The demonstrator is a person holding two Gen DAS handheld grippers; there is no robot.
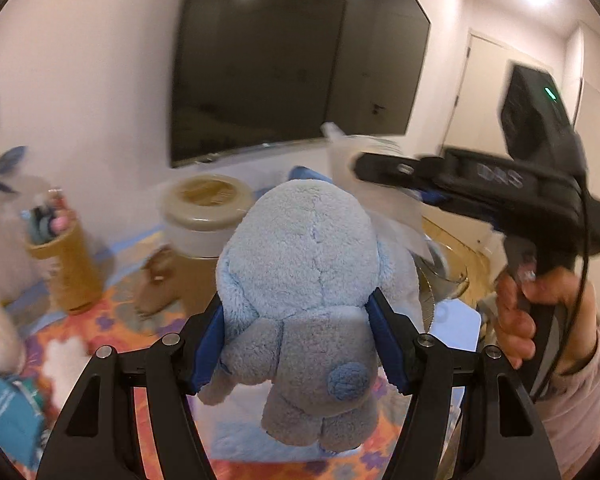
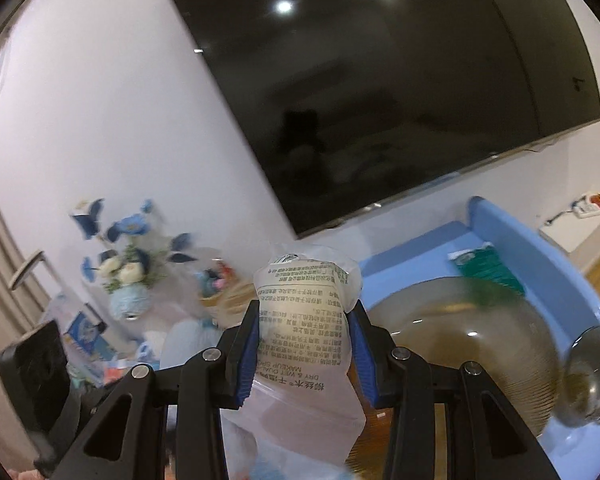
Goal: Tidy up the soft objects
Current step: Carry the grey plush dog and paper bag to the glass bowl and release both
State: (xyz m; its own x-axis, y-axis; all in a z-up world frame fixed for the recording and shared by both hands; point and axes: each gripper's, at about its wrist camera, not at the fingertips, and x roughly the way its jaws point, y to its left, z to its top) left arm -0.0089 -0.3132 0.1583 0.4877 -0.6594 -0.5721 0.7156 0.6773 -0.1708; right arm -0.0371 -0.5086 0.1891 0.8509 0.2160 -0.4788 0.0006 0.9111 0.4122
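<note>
fuzzy pale-blue plush toy (image 1: 312,280) with round tail, clamped between left gripper (image 1: 300,340) pads; right gripper (image 2: 302,350) pinches translucent printed sponge packet (image 2: 306,320) mid-body.

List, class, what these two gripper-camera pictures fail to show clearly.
- Blue plush toy: left wrist view shows only its back; the face is turned away.
- Clear printed pouch: its lower end is cut off by the right wrist frame edge.
- Right gripper, left wrist view: motion-blurred.
</note>
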